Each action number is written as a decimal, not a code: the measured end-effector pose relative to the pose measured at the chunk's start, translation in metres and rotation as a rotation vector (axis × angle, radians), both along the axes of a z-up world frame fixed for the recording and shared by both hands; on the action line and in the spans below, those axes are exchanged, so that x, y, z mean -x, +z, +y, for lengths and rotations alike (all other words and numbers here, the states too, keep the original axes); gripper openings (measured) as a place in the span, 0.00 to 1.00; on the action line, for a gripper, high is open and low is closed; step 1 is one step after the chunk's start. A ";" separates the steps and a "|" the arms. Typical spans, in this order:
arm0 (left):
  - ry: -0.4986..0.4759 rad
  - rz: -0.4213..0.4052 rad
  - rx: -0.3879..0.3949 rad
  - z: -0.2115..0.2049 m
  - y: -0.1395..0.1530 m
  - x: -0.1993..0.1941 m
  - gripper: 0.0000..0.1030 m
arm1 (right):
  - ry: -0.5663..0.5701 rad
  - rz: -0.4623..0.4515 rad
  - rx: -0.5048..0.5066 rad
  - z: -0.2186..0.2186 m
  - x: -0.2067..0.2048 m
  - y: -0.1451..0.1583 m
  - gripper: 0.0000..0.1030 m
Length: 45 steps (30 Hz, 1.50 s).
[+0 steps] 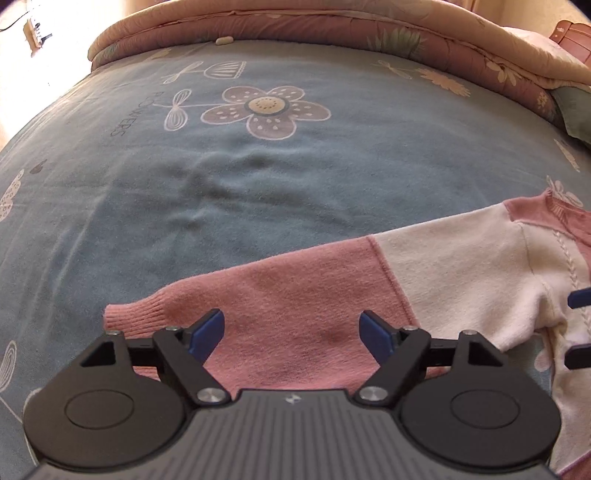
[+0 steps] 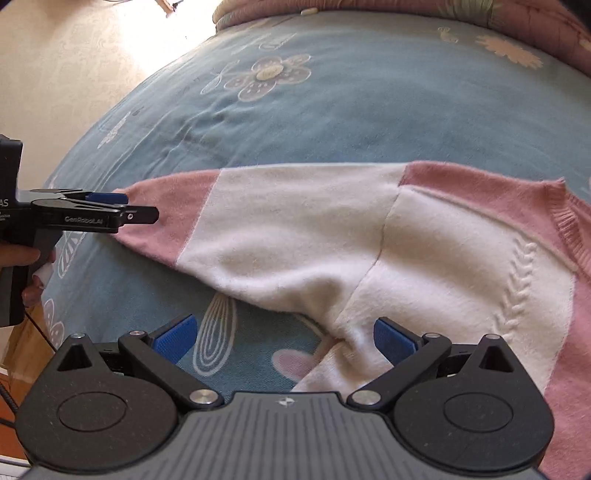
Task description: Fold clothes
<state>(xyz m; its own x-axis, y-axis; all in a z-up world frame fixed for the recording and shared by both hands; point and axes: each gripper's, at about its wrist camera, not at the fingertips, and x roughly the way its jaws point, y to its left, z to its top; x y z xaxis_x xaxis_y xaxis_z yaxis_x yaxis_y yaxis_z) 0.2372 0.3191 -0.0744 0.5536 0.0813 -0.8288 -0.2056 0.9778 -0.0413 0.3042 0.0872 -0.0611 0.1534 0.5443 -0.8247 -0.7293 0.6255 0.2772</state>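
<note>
Left tongs (image 1: 291, 334) gape wide over the pink cuff end of one sweater (image 2: 424, 258), holding nothing. Right tongs (image 2: 286, 338) gape wide at the sweater's white underarm, empty too. One sweater lies spread across the blue flowered bed (image 1: 258, 192); one quilt (image 1: 332, 26) lines its far edge.

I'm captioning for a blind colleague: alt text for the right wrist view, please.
The right tool, open, hovers at the armpit of a pink-and-white sweater spread on a blue floral bedsheet. The left tool reaches the pink cuff.
</note>
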 end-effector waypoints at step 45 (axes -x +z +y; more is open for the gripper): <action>-0.457 0.074 0.181 -0.208 -0.022 -0.185 0.86 | -0.043 -0.213 0.159 -0.101 0.016 -0.029 1.00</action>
